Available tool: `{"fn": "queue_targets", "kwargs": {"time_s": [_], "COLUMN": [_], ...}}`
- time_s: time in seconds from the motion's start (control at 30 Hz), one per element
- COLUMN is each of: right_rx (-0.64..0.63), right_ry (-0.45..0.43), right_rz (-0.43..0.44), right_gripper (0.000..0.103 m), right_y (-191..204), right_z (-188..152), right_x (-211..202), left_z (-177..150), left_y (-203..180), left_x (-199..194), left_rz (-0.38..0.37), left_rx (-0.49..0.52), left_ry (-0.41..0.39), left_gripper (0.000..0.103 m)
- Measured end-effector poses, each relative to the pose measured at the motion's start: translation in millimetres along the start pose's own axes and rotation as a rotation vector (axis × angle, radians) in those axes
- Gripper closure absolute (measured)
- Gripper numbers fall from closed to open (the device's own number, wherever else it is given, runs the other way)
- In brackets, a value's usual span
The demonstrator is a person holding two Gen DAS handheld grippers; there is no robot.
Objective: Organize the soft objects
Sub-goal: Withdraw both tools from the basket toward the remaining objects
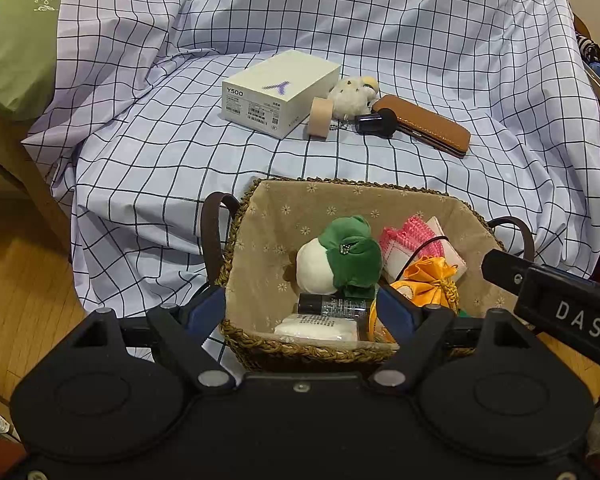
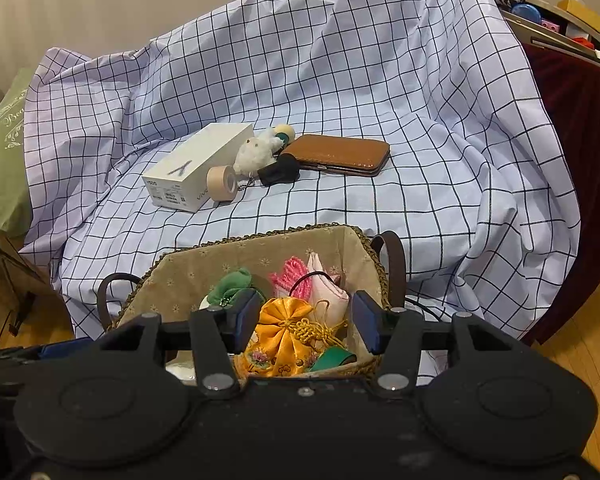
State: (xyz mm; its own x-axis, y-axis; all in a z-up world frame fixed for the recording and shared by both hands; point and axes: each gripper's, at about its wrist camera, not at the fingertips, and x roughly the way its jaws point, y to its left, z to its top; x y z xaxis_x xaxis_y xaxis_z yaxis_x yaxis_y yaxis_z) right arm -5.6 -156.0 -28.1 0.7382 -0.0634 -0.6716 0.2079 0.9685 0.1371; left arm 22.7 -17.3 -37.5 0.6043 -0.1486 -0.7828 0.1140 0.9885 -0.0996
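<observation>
Beyond the basket (image 1: 236, 240), the white plush toy (image 1: 350, 96) looks light and squashy, best pinched mid-body; left gripper (image 1: 300, 312) and right gripper (image 2: 306, 326) hang open, empty.

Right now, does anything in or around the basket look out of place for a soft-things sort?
Yes: a dark bottle lies among the soft items in the basket, while a white plush toy sits on the checked sheet.

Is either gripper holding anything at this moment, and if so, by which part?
Nothing is held. The left gripper and the right gripper both hang open over the basket; the orange pouch lies between the right pads, not pinched.
</observation>
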Motion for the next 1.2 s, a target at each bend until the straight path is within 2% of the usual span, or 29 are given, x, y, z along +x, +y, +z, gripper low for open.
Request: {"fn": "queue_targets", "kwargs": {"time_s": [0.43, 0.8, 0.9, 0.97, 1.2], "right_rx": [0.001, -0.005, -0.007, -0.007, 0.002], "right_ry": [0.005, 0.005, 0.004, 0.001, -0.004], "right_rz": [-0.004, -0.017, -0.025, -0.029, -0.038], "right_gripper": [0.05, 0.048, 0.048, 0.047, 0.045], "right_y": [-1.4, -5.7, -6.1, -6.4, -9.8], "right_z": [-0.9, 2.8, 6.0, 9.8, 31.0], "right_x": [1.0, 6.8, 10.3, 13.3, 26.8], "left_z": [0.3, 10.4, 15.2, 18.6, 31.9], "left_y": [-0.1, -1.2, -3.7, -5.1, -9.4], "left_x": [-0.8, -10.1, -10.3, -10.3, -3.7], "left_rz": [0.002, 0.025, 0.031, 0.039, 0.039], "left_rx": [-0.001, 0.007, 0.022, 0.031, 0.063], "left_ry": [-0.004, -0.063, -0.079, -0.091, -0.106], "left_gripper": [0.024, 0.024, 0.023, 0.019, 0.017]}}
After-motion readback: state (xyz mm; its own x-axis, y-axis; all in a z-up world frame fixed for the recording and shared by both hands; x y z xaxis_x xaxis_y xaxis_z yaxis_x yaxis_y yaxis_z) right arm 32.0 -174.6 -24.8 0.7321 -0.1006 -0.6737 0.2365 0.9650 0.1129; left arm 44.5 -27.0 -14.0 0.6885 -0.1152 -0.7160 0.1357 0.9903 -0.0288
